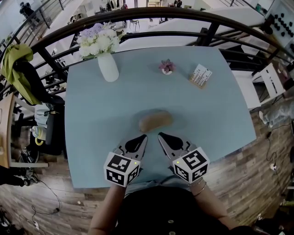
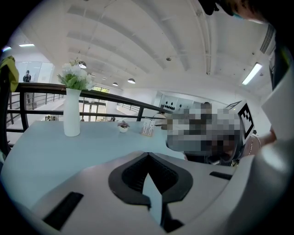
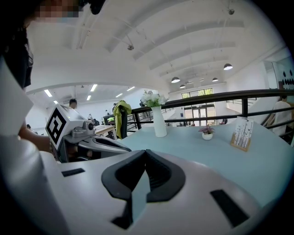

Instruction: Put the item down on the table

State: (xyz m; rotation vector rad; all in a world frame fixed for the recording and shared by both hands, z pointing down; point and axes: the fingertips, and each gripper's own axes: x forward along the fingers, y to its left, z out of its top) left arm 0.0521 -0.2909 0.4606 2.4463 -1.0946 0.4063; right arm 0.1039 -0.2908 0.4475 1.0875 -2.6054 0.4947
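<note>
A brown bread loaf (image 1: 156, 121) lies on the light blue table (image 1: 92, 137), just beyond both grippers and apart from them. My left gripper (image 1: 144, 136) hovers near the table's front edge, shut with nothing held. My right gripper (image 1: 160, 135) is beside it, shut and empty too. In the left gripper view the left gripper's (image 2: 148, 155) jaws meet with nothing between them, and the right gripper's marker cube (image 2: 245, 118) shows at the right. The right gripper view has the right gripper (image 3: 146, 152) with closed jaws and the left gripper (image 3: 87, 137) at the left. Neither gripper view shows the loaf.
A white vase of flowers (image 1: 108, 67) stands at the table's far left. A small potted plant (image 1: 166, 67) and a wooden card holder (image 1: 200, 76) stand at the far right. A dark curved railing (image 1: 138, 13) runs behind the table. Clothes hang on a chair (image 1: 20, 73) at the left.
</note>
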